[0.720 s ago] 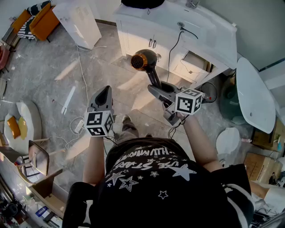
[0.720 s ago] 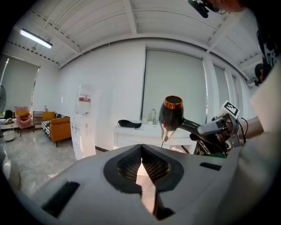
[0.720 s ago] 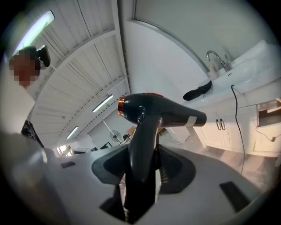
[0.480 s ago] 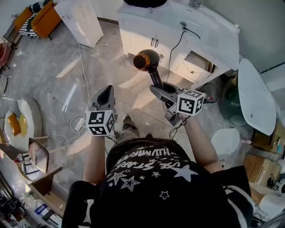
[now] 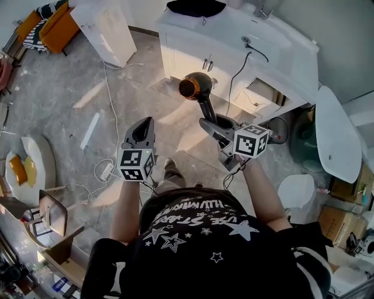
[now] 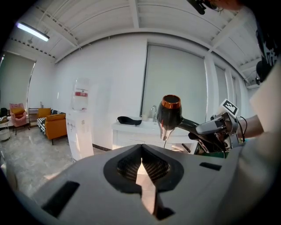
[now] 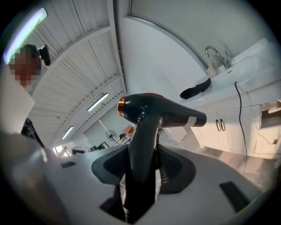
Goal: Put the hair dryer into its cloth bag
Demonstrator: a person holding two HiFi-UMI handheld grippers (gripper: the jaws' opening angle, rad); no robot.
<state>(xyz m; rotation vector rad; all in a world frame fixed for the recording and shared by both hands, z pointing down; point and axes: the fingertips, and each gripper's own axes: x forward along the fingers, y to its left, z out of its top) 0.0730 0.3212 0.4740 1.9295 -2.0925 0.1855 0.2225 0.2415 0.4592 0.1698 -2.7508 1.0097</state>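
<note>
- The white table (image 5: 234, 41) with the sink and tap is the biggest thing ahead of me. It matters because the dark, floppy thing on its far end looks to me like the cloth bag (image 5: 196, 7), so that's where I'm headed.
- The white water dispenser (image 6: 80, 127) stands off to the left. It has a red label up top, too small for me to read.
- The hair dryer (image 5: 196, 87) is black with a copper ring at the back. It's up in the air over the floor in front of the table, well apart from the bag and not in it yet.
- The right tongs (image 5: 211, 124) are clamped on the dryer's handle, low down. My guess at why: the barrel stays free to go into the bag first.
- The left tongs (image 5: 144, 124) are pressed together with nothing in them, hovering beside the dryer. I reckon they're free so they can hold the bag's mouth open later.
- Writing: I see no brand on the dryer from here. The cubes on both tongs carry only black-and-white square markers, no words. The print on my shirt is upside down among stars, and I can't read it cleanly.
</note>
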